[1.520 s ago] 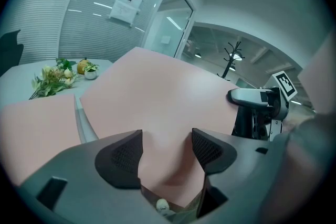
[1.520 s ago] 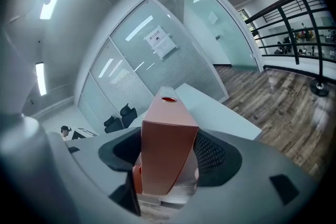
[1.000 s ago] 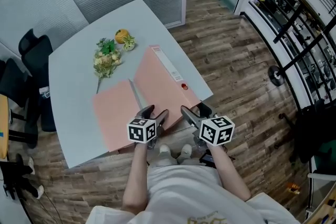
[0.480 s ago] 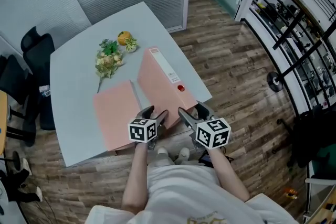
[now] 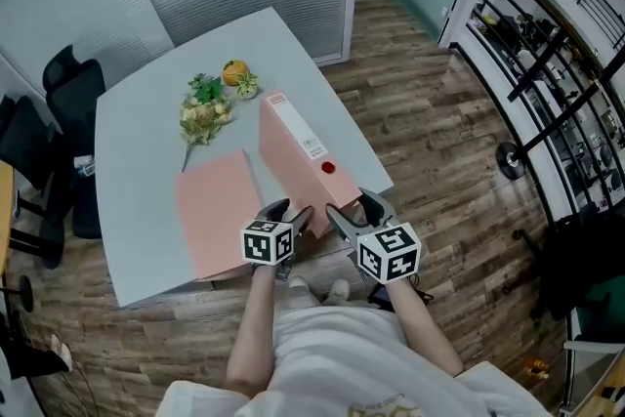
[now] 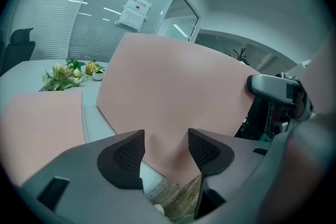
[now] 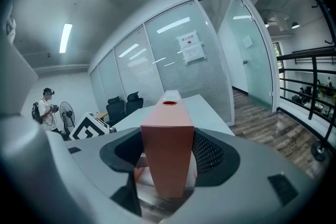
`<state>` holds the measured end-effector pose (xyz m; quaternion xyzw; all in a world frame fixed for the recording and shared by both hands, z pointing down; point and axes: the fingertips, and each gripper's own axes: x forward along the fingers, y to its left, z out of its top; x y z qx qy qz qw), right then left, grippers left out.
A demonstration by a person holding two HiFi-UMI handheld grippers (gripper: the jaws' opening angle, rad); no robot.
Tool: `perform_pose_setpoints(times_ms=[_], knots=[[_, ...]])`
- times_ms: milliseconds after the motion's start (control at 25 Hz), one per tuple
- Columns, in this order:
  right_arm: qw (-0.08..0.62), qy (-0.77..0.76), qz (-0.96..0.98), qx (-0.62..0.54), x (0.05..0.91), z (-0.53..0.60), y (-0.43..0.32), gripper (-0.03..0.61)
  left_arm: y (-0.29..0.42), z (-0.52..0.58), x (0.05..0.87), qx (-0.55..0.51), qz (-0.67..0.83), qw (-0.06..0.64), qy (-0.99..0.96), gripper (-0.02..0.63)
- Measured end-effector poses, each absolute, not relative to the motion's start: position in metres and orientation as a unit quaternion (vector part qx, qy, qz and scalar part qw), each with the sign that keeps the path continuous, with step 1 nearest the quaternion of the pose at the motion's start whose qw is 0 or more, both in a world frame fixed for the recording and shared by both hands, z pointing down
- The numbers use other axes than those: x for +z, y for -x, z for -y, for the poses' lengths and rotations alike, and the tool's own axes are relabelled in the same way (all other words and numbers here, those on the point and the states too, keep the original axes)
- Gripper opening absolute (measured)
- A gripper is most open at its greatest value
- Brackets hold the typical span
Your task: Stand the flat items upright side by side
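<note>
Between the fingers of my right gripper (image 5: 352, 213) the pink binder (image 5: 296, 156) sits clamped, on edge. My left gripper (image 6: 166, 150) has just been closing, with the binder corner between its parted pads.

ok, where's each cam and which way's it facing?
Head view: on the person's head, steeply down at the table; shows forearms, left hand-held gripper, right hand-held gripper.
Left gripper view: on that hand-held gripper, facing the cover of the raised binder; own jaws apart, just been closing, cover showing between them, unpinched.
Right gripper view: on that hand-held gripper, along the binder's spine; own jaws clamp its end.
Shared: all show the raised binder; head and left also the flat binder, flowers.
</note>
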<state>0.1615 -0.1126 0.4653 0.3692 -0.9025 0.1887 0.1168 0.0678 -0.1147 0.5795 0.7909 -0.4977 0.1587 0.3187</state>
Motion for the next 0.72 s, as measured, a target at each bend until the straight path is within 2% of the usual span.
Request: perform_pose_setpoints(times_ms=[400,720], knots=[[0.162,-0.356,0.916,0.086,0.463,0.096,-0.146,0.299,-0.075,0.11,0.588,0.16,0.502,0.335,-0.781,0.229],[0.177,-0.359,0.915,0.055,0.467,0.091,-0.147,0.299,-0.076,0.106,0.591,0.136,0.504,0.361,-0.773,0.227]])
